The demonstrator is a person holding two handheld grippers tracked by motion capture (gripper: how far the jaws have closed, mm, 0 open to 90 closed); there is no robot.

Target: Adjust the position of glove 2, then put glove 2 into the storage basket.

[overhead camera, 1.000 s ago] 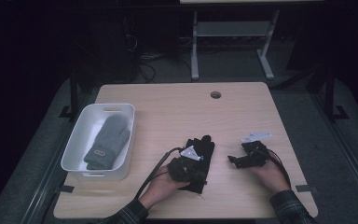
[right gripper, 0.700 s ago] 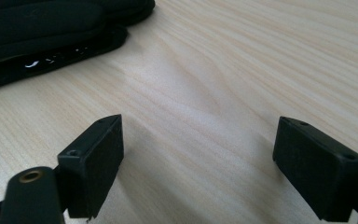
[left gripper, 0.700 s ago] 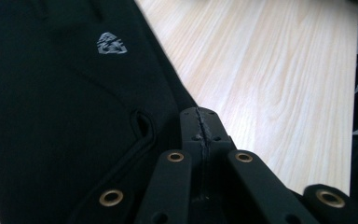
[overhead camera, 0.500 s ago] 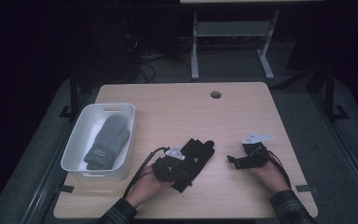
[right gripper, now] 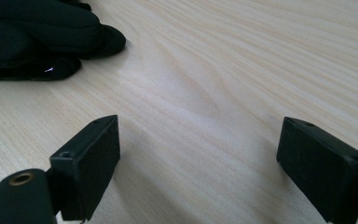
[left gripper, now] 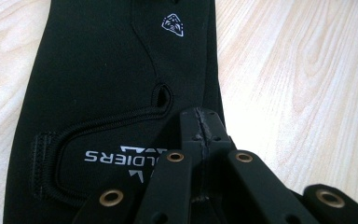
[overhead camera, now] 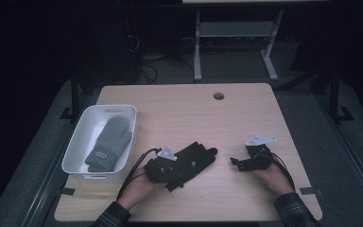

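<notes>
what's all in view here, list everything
black glove: 1, black, table middle front, edge pinched in left claw
grey mitten: 1, grey, lying in bin
bin: 1, white, table's left side
table: 1, light wood, hole near far edge
desk frame: 1, white legs, behind the table
left claw: 1, black, shut on black glove
right claw: 1, black, open over bare table, right of glove
hands: 2, from bottom edge, plaid sleeves

Black glove on wood table, shut left gripper at six o'clock.
</notes>
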